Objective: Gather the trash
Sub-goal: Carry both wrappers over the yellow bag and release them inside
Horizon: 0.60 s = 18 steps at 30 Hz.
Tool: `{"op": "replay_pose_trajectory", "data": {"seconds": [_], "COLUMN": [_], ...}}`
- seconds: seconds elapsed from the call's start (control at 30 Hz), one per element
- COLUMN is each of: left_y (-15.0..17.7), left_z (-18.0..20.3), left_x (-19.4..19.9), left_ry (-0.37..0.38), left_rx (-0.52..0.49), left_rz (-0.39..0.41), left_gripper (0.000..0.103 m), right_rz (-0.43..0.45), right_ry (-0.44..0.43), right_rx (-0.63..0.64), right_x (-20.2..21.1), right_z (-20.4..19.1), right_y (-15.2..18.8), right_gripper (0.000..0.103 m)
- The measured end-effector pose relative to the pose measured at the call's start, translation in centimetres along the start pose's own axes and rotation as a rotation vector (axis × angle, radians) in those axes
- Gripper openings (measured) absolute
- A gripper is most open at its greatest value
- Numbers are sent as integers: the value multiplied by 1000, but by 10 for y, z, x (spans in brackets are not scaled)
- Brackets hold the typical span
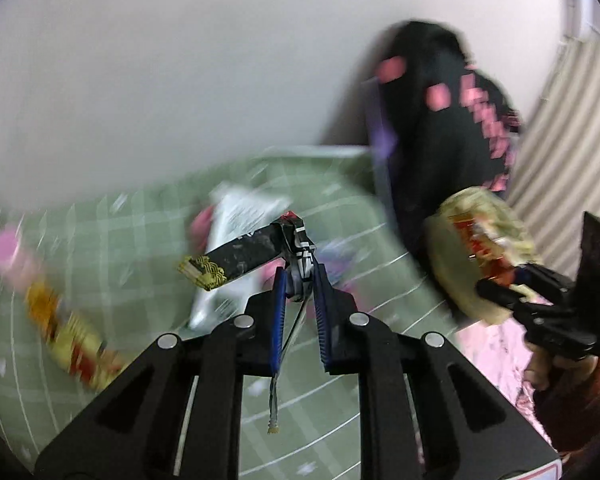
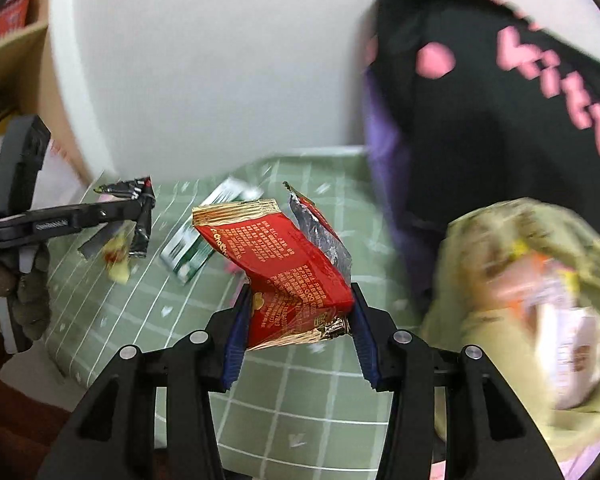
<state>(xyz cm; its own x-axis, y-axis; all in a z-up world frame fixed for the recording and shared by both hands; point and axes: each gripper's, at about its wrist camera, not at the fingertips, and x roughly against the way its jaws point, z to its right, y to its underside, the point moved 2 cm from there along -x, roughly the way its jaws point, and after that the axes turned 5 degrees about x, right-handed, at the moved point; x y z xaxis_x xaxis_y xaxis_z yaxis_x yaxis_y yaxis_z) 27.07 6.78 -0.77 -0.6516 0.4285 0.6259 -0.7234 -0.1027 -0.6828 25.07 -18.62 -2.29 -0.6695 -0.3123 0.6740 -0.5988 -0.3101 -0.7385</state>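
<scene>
Green grid-lined cutting mat covers the table under both grippers, with a plain white wall behind. Nearly closed, the left gripper pinches the folded end of a long black wrapper with a gold wave-patterned tip, which juts out to the left above the mat; a thin strand hangs down between the blue pads. Standing wider, the right gripper is clamped on a crumpled red foil snack packet with gold edges, held clear of the mat; its small gold print is too fine to read. Just beyond that packet a green-and-white flat carton lies on the mat. Left of the left gripper lies a blurred yellow-and-red wrapper. To the right stands a pale green plastic bag with packets inside, close beside the right gripper. Behind it hangs a black garment with pink lettering, blurred past reading. A gloved hand grips the left tool's handle
</scene>
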Motion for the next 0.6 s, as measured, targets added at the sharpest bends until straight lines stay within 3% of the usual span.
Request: {"op": "replay_pose_trajectory", "data": {"seconds": [0.23, 0.4, 0.6], "left_y": [-60, -71, -63], "left_z": [111, 181, 232], "left_x": [-8, -32, -75], "left_ry": [209, 301, 338], "left_rx": [-216, -339, -397], "left_rz": [62, 34, -46], "left_gripper": [14, 14, 14], "right_rz": [110, 148, 142], "right_ry": [202, 342, 408], "right_rx": [-91, -170, -265], "right_x": [70, 112, 135], "right_z": [56, 101, 141], "right_y": [-18, -17, -2], "right_gripper": [44, 44, 44]}}
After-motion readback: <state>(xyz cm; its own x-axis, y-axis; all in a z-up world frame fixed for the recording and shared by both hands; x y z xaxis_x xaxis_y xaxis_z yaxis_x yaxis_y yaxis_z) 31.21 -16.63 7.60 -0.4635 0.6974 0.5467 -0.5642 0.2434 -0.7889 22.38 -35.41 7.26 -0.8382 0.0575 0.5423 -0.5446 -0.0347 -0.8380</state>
